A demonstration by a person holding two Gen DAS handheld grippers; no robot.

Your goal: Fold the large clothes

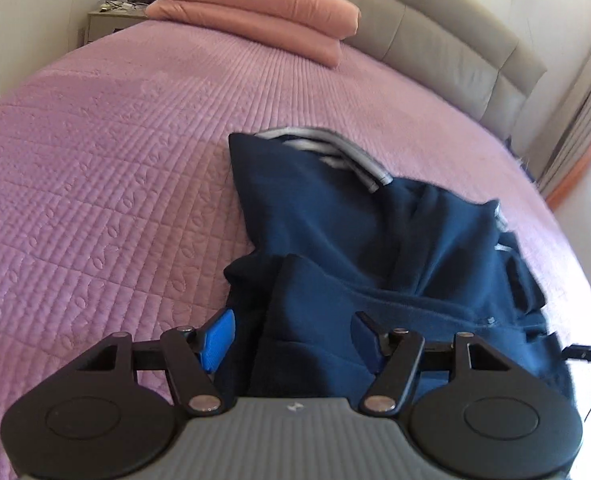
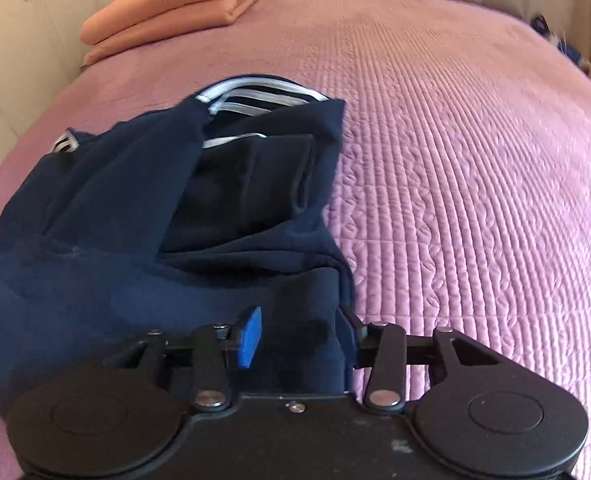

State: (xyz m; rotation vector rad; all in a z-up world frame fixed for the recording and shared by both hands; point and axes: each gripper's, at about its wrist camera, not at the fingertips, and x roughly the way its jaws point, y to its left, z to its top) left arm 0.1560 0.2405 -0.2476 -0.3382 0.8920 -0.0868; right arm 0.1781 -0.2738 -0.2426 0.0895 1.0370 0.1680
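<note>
— Both tongs of mine stand spread: left gripper (image 1: 291, 338) and right gripper (image 2: 301, 334) each straddle navy cloth, pads clear of it.

— And the garment?

— My navy jacket (image 1: 359, 248) lies bunched mid-frame on the pink bedspread (image 1: 107, 168), folded peach blanket (image 1: 263, 12) at upper left.

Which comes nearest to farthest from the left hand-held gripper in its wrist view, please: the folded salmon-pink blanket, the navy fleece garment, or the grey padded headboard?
1. Navy fleece garment, lying between the left hand-held gripper fingers.
2. Folded salmon-pink blanket, far up the bed, left of centre.
3. Grey padded headboard, behind the blanket.
</note>
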